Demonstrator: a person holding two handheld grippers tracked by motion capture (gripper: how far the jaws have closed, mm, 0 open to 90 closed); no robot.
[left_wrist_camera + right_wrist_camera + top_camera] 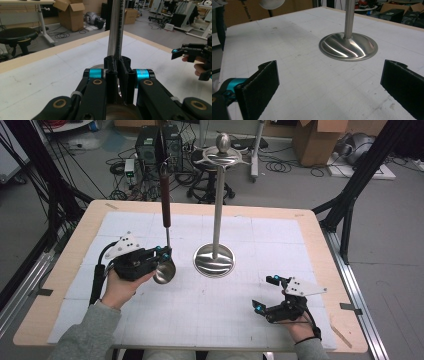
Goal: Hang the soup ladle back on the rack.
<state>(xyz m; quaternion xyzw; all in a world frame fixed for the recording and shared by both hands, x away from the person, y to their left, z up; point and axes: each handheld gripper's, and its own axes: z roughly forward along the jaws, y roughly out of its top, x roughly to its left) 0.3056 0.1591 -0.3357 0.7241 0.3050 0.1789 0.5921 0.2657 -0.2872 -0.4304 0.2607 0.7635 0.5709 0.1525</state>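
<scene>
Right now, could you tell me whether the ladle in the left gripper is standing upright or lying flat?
Upright. The ladle has its bowl low beside the left gripper, which is shut on its thin stem, and its dark handle rises above, beside the metal stand.

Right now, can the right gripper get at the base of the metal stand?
Probably yes. The right gripper is open and empty, and only bare table lies between it and the stand's base; the ladle is off to the far side.

Count: one ladle (165, 230) with a brown handle, one steel stand (215, 257) with a round base and hooks on top, both on one table (310, 235). Two grippers: left gripper (165, 254), right gripper (265, 294). Background: two cardboard boxes (71, 13), one black stool (17, 36).
</scene>
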